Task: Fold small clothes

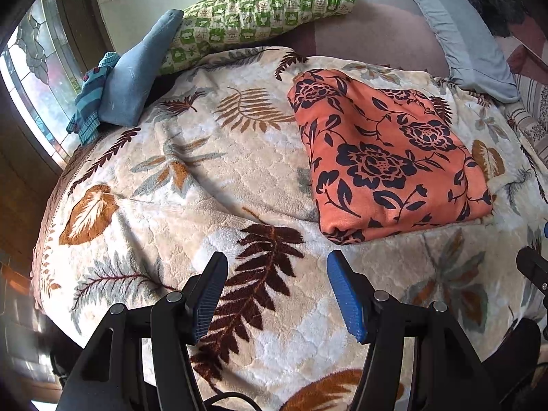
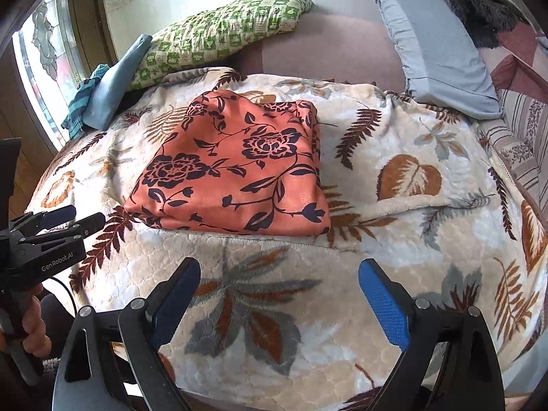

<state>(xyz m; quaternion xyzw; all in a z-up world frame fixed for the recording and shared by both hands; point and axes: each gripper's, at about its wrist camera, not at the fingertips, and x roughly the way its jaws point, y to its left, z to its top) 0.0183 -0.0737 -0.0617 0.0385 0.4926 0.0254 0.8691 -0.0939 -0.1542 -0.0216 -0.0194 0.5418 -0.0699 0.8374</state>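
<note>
An orange cloth with a dark flower print (image 1: 387, 157) lies folded into a flat rectangle on the leaf-patterned blanket (image 1: 205, 178); it also shows in the right wrist view (image 2: 236, 167). My left gripper (image 1: 277, 267) is open and empty, a little in front of the cloth's near left corner. My right gripper (image 2: 279, 274) is open and empty, in front of the cloth's near edge. The left gripper also shows in the right wrist view (image 2: 75, 217) at the left, held in a hand, its fingers apart.
A blue folded cloth (image 1: 137, 78) and a striped teal cloth (image 1: 89, 99) lie at the bed's far left by a window. A green checked pillow (image 1: 253, 13) and a grey pillow (image 2: 435, 44) lie at the back. A dark furry thing (image 2: 479, 10) sits far right.
</note>
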